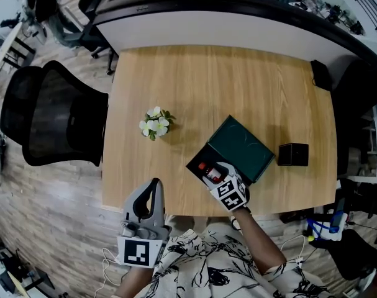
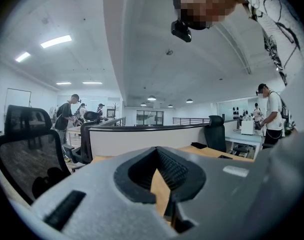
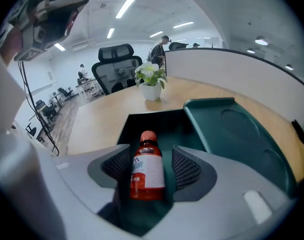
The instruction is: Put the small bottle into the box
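Head view: right tongs (image 1: 213, 174) tipped down into the open tray of the green box (image 1: 197, 160), near the front edge of the surface (image 1: 269, 85); lid (image 1: 241, 146) thrown back to the far right; red cap of the small bottle (image 1: 203, 167) just shows at the tips; left tongs (image 1: 153, 191) hang near the front edge, well apart from the box, so the right hand is much the nearer.

Left gripper view: left tongs (image 2: 159, 181) closed to a narrow slit, nothing between; pointed about level across the surface.

Right gripper view: bottle (image 3: 147, 166) lies inside the tray, squarely between the jaws; long axis along the tongs' own line, cap at the far end; jaws stand wide, a sliver of green either side, pads not pressing; judged released, so the way out is straight back along that axis.
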